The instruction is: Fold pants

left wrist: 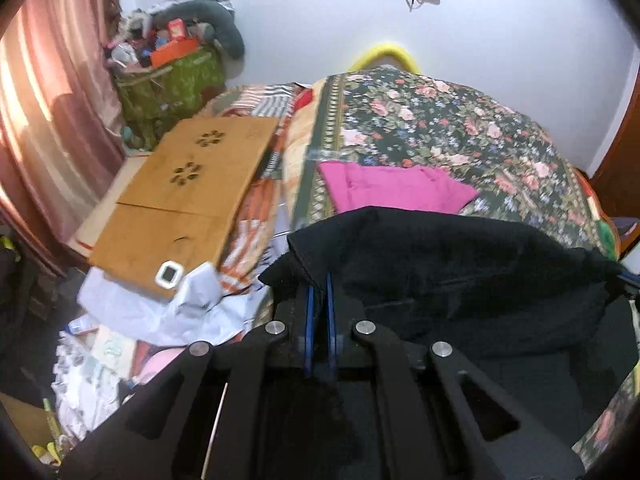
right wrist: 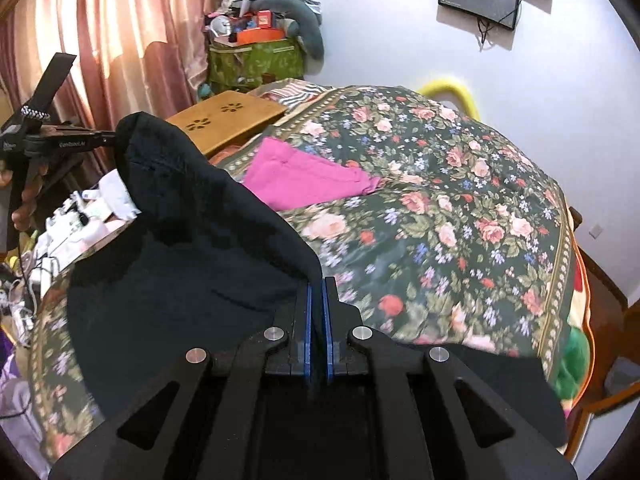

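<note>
Left wrist view: left gripper [left wrist: 319, 280] clamped on corner of black pants [left wrist: 460, 272], blue pads pinching cloth. Right gripper [right wrist: 319, 282] likewise clamped on opposite corner. Pants stretched between both grippers, raised over near edge of bed with floral bedspread [right wrist: 460, 208]. Pink folded garment [right wrist: 304, 178] lies mid-bed beyond pants. Wooden lap desk [left wrist: 180, 196] at bed's left edge.
</note>
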`<state>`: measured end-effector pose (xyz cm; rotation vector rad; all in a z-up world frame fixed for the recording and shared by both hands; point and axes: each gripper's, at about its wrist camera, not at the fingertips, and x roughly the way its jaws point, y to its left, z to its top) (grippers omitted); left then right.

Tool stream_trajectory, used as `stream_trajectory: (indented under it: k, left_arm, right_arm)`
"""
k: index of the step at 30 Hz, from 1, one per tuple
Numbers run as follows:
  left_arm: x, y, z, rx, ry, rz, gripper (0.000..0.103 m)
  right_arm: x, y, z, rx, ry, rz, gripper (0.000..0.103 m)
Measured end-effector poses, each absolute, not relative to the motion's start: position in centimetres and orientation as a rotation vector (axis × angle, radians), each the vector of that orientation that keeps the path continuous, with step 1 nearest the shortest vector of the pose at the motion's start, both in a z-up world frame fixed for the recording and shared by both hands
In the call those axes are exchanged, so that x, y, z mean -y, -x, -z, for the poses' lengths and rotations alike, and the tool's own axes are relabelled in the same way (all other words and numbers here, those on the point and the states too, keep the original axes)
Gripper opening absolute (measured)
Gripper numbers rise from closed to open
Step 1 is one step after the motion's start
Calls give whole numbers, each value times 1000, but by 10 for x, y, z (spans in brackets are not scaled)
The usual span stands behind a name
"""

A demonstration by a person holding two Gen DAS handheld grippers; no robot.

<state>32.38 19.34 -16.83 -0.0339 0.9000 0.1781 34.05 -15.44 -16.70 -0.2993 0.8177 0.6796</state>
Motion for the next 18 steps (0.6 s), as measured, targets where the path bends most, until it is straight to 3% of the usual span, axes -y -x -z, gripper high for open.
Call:
stream_trajectory:
  k: [18]
  left_arm:
    - [-215, -206, 220, -962, 165, -229, 4]
  right_arm:
    - [150, -242, 208, -886, 278, -728, 4]
